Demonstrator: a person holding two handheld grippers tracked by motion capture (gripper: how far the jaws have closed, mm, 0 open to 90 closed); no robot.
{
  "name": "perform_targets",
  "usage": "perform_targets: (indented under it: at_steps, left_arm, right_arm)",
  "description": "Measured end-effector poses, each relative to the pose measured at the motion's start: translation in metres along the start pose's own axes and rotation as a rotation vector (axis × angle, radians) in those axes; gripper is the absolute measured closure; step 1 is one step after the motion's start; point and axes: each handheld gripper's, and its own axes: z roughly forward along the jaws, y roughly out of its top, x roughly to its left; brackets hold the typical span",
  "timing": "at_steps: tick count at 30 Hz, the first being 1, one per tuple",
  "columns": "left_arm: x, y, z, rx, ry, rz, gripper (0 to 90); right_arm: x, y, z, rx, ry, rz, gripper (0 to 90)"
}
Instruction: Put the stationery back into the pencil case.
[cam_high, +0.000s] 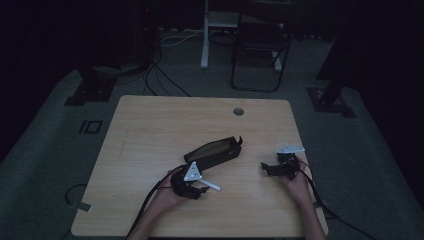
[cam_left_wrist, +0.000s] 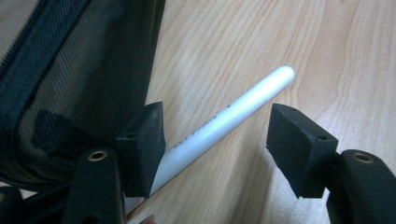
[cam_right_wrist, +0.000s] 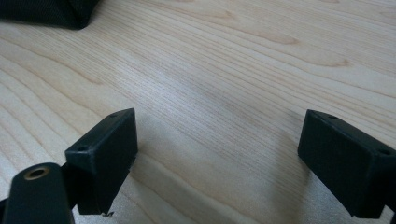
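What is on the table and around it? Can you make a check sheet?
Surface: pale wooden table, round cable hole near the far edge.
Job's things: black mesh zip pouch lying flat; white plastic pen beside it.
Clutter: nothing seen.
Grippers: left tool open, jaws either side of the pen, not closed on it; right tool open over bare wood.
Cables: black cable trailing from the left tool; more on the floor behind.
Surroundings: dark room, black chair, grey carpet.
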Motion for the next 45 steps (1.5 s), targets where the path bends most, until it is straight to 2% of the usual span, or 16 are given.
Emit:
perform_targets:
  at_steps: [6,13,25,33,42,45]
  left_arm:
    - [0.004,-0.003,0.003,0.019,-0.015,-0.002,44.2]
    - [0.005,-0.006,0.000,0.020,-0.064,-0.033,50.8]
    - [0.000,-0.014,-0.016,0.080,-0.063,-0.034,51.7]
    - [0.001,-0.022,-0.027,0.097,-0.053,-0.046,60.1]
    - [0.001,-0.023,-0.028,0.088,-0.059,-0.040,72.3]
    - [0.000,-0.022,-0.026,0.080,-0.063,-0.052,77.0]
  right_arm:
    - [0.000,0.000,0.000,0.000,0.000,0.000,12.0]
    - [0.000,0.000,0.000,0.000,0.000,0.000,12.0]
    - [0.000,0.000,0.000,0.000,0.000,0.000,12.0]
    - [0.000,0.000,0.000,-0.001,0.000,0.000,12.0]
    - [0.000,0.000,0.000,0.000,0.000,0.000,12.0]
    - [0.000,0.000,0.000,0.000,0.000,0.000,11.9]
